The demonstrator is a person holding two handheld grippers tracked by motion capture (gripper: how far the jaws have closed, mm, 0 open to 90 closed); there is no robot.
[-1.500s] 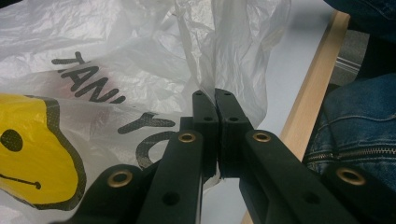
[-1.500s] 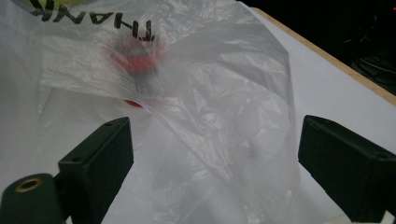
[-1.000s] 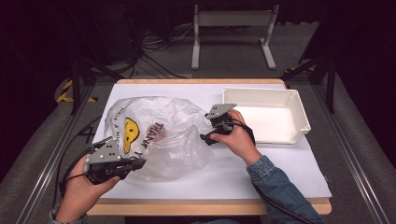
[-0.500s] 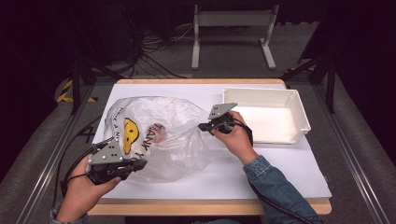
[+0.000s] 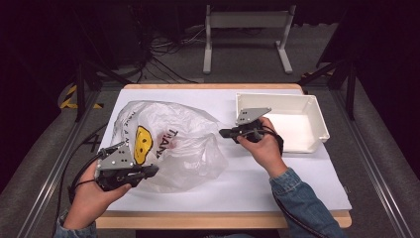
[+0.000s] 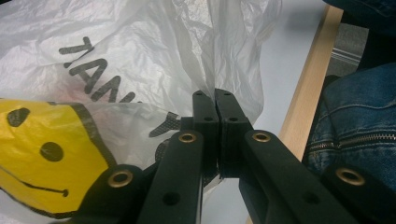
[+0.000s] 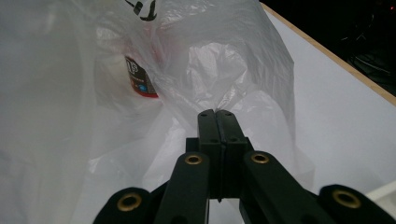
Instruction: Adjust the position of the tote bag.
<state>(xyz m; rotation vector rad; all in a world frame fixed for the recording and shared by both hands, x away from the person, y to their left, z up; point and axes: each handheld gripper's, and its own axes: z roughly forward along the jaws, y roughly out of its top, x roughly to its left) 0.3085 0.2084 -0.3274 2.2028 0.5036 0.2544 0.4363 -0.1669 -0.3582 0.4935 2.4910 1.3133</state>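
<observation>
I'm pinching the smiley plastic bag [image 5: 168, 144] with both closed tongs — left gripper [image 5: 148, 171], right gripper [image 5: 225, 133] — next, spreading its mouth open.

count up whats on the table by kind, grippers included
plastic bag: 1, see-through with a yellow smiley face
item inside the bag: 1, with a red and blue label, too veiled to name
white tray: 1
grippers: 2, the left gripper and the right gripper, each shut on the bag's film
total: 5
</observation>
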